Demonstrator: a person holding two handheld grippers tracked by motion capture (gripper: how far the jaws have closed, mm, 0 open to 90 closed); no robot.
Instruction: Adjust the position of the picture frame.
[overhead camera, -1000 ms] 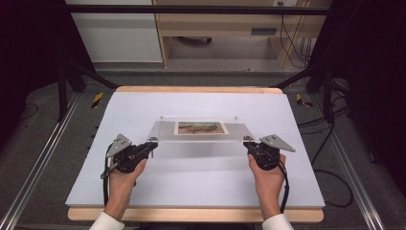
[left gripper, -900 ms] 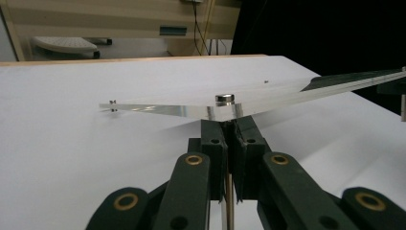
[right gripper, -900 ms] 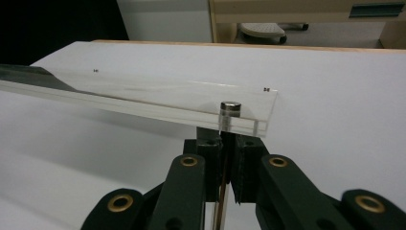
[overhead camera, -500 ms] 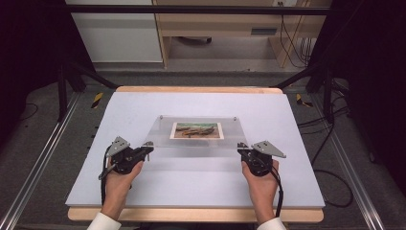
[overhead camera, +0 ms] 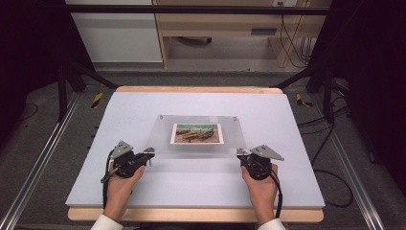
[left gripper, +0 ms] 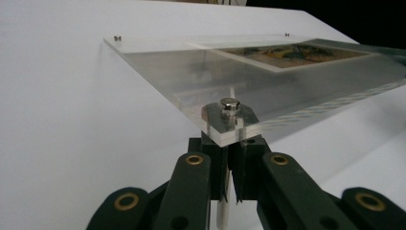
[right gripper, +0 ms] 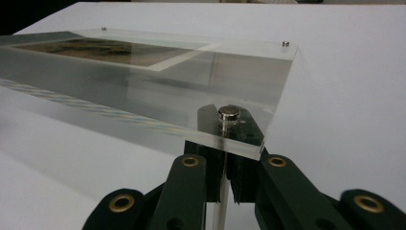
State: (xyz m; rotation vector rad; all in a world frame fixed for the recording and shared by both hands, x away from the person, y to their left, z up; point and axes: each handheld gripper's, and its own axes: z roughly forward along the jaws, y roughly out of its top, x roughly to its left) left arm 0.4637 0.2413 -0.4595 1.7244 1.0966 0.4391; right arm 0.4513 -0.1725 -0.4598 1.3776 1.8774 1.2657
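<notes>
A clear acrylic photo frame [overhead camera: 163, 143] holds a landscape picture [overhead camera: 197, 133] at the middle of the white table top [overhead camera: 143, 110]. My left gripper [overhead camera: 149, 152] is shut on its near left corner, and my right gripper [overhead camera: 241, 153] is shut on its near right corner. In the left gripper view the jaws [left gripper: 231, 143] clamp just under a small metal stud [left gripper: 230, 104] on the frame's corner [left gripper: 225, 132]. In the right gripper view the right gripper [right gripper: 225, 146] grips below a matching stud [right gripper: 229, 114]. The near edge is lifted and the far edge sits low at the table.
The white board lies on a wooden table [overhead camera: 201, 214] with metal rails [overhead camera: 43, 158] at both sides. Yellow-and-black tools [overhead camera: 97, 99] [overhead camera: 300, 99] lie on the floor past the far corners. Cables [overhead camera: 330, 143] trail at the right. Cabinets [overhead camera: 119, 33] stand behind.
Both grippers have drawn back toward the near edge with the frame. The frame has tipped down from a steeper pose, so its face and picture show broader.
</notes>
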